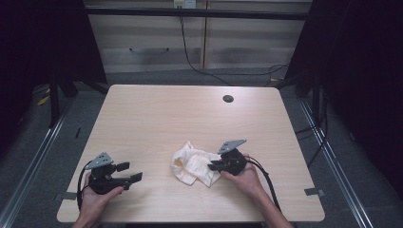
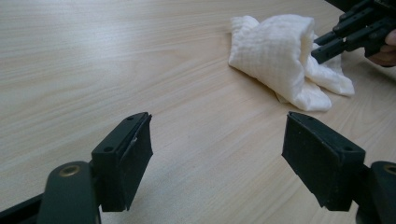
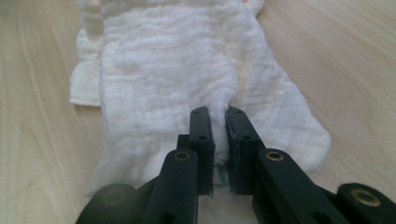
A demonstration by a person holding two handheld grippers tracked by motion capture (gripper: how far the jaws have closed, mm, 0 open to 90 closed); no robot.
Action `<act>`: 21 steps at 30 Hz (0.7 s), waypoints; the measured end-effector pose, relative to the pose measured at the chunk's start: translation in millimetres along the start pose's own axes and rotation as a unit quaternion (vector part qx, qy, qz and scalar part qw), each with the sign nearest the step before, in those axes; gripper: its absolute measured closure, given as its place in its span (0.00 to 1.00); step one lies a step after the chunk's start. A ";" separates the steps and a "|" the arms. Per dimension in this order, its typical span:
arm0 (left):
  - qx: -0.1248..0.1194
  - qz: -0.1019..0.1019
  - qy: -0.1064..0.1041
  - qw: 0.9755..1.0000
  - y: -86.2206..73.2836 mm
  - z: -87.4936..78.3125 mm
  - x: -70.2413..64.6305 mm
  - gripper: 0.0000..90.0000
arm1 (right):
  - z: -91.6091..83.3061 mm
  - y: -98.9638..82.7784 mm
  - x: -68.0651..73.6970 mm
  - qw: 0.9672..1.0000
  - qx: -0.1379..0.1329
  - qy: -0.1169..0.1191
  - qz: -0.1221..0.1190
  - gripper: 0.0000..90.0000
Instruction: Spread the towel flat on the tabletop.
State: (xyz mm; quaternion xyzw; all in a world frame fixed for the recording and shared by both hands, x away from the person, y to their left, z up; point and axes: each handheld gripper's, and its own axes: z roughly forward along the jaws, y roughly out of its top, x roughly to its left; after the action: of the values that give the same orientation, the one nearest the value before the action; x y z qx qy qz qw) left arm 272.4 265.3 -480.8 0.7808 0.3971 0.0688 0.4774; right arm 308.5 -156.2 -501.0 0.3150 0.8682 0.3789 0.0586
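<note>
White cloth [image 1: 195,165] lies crumpled on the table [image 1: 157,114], near the front edge and right of centre. The right gripper [image 3: 218,135] has its jaws nearly closed, pinching a fold at the cloth's right side. The left gripper [image 2: 217,158] sits wide open and empty, well to the left. If lifted, that thin pinch may slip free, or the cloth may drag and bunch instead of unfolding.

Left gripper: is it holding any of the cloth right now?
No. The left gripper is open over bare table, with the white cloth lying well ahead of it.
</note>
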 end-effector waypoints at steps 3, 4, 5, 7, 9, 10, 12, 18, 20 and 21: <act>-0.005 -0.004 -0.001 1.000 -0.2 -1.3 1.2 0.24 | -6.8 -5.9 6.9 1.000 0.007 0.001 -0.001 0.91; -0.006 -0.006 -0.001 1.000 -0.1 -1.4 1.2 0.23 | -8.4 -7.2 9.5 1.000 0.010 -0.001 -0.007 0.91; -0.006 -0.006 -0.001 1.000 -0.1 -1.4 1.2 0.23 | -8.4 -7.2 9.5 1.000 0.010 -0.001 -0.007 0.91; -0.008 -0.006 -0.002 1.000 0.0 -1.3 1.5 0.23 | -11.8 -10.9 13.5 1.000 0.011 0.001 -0.009 0.90; -0.005 -0.002 -0.003 1.000 0.1 -0.4 0.7 0.22 | -15.4 -15.2 14.1 1.000 0.007 0.003 -0.001 0.84; -0.006 -0.001 -0.004 1.000 0.2 -0.2 0.3 0.20 | -16.0 -14.8 13.3 1.000 0.008 0.003 -0.008 0.77; -0.005 -0.001 -0.004 1.000 0.4 -0.1 -0.1 0.20 | -18.0 -13.4 12.4 1.000 0.011 -0.002 -0.008 0.71; -0.002 -0.002 0.000 1.000 -0.3 -0.4 1.4 0.21 | -63.0 -6.0 -10.6 0.995 -0.079 -0.022 0.050 0.67; -0.002 -0.003 0.001 1.000 -0.2 -0.1 1.4 0.21 | -69.2 -11.3 -20.9 0.994 -0.079 -0.035 0.063 0.68; -0.002 -0.003 0.001 1.000 -0.2 -0.1 1.4 0.21 | -70.2 -13.6 -25.3 0.994 -0.078 -0.041 0.070 0.68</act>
State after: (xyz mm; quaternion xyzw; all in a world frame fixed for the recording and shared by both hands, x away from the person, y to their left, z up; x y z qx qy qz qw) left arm 273.1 266.4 -481.3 0.7784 0.4002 0.0691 0.4787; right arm 297.9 -221.8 -464.4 0.3852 0.8086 0.4352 0.0920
